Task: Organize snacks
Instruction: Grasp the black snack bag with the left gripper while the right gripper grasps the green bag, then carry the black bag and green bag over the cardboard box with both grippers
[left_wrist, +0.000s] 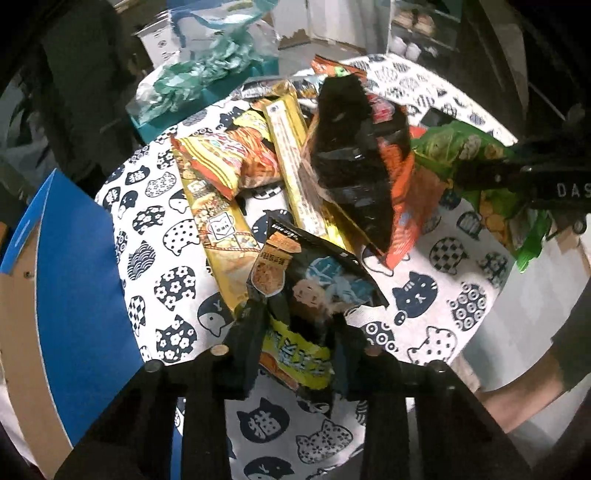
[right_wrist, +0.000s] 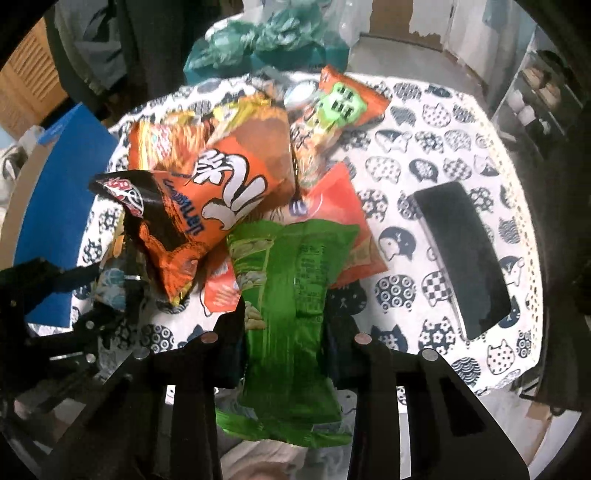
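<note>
Snack sorting on a table (right_wrist: 424, 155) with a cat-print cloth. We see the left hand-held gripper (left_wrist: 295, 343) clamped on a dark snack packet (left_wrist: 314, 280), whose long axis runs forward and away along the fingers, its far end over the heap of snack bags (left_wrist: 258, 162). The right hand-held gripper (right_wrist: 284, 339) is clamped on a green snack bag (right_wrist: 284, 295), likewise lying lengthwise between the fingers, its top toward the pile. Both packets sit at the near edge of the heap. A blue box (left_wrist: 74, 277) stands just beside the table on the left; we judge the left hand-held gripper nearer to it. A black tray (right_wrist: 465, 258) lies apart to the right.
</note>
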